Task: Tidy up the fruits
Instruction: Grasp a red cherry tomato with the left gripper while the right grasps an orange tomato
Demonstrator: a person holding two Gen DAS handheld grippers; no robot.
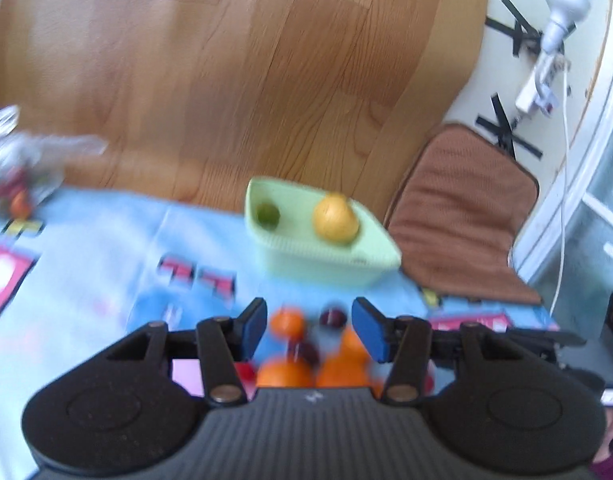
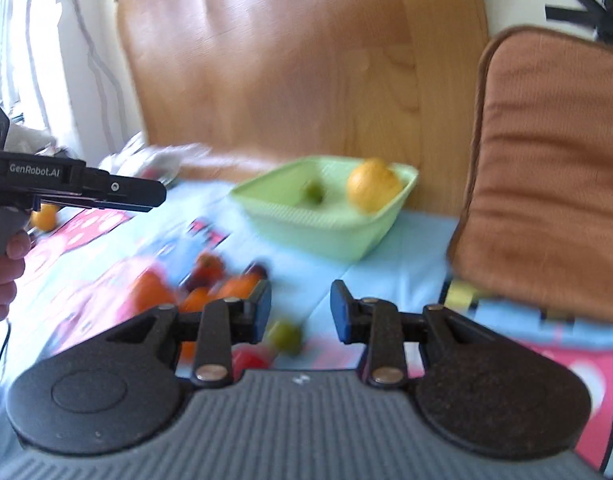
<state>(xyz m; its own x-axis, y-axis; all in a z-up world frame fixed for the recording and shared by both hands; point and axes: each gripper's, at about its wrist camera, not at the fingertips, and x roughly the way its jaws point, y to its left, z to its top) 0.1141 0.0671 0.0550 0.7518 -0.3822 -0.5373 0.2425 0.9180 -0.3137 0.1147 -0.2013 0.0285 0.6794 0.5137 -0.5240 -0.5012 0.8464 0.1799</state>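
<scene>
A pale green basket (image 1: 330,258) (image 2: 326,232) sits on the blue cloth and holds a yellow fruit (image 1: 335,218) (image 2: 372,186) and a small green fruit (image 1: 267,215) (image 2: 313,193). A loose pile of oranges (image 1: 284,372) (image 2: 152,290) and dark red fruits (image 1: 332,317) lies on the cloth. My left gripper (image 1: 308,326) is open and empty just above that pile. My right gripper (image 2: 300,312) is open and empty; a green fruit (image 2: 285,336) and a red one (image 2: 248,358) lie below its jaws. Both views are blurred.
A brown cushion (image 1: 462,216) (image 2: 546,184) stands right of the basket. A wooden panel (image 1: 226,60) rises behind. A crumpled clear bag (image 1: 22,160) with fruit lies far left. The left gripper's body (image 2: 74,188), held by a hand, shows in the right wrist view.
</scene>
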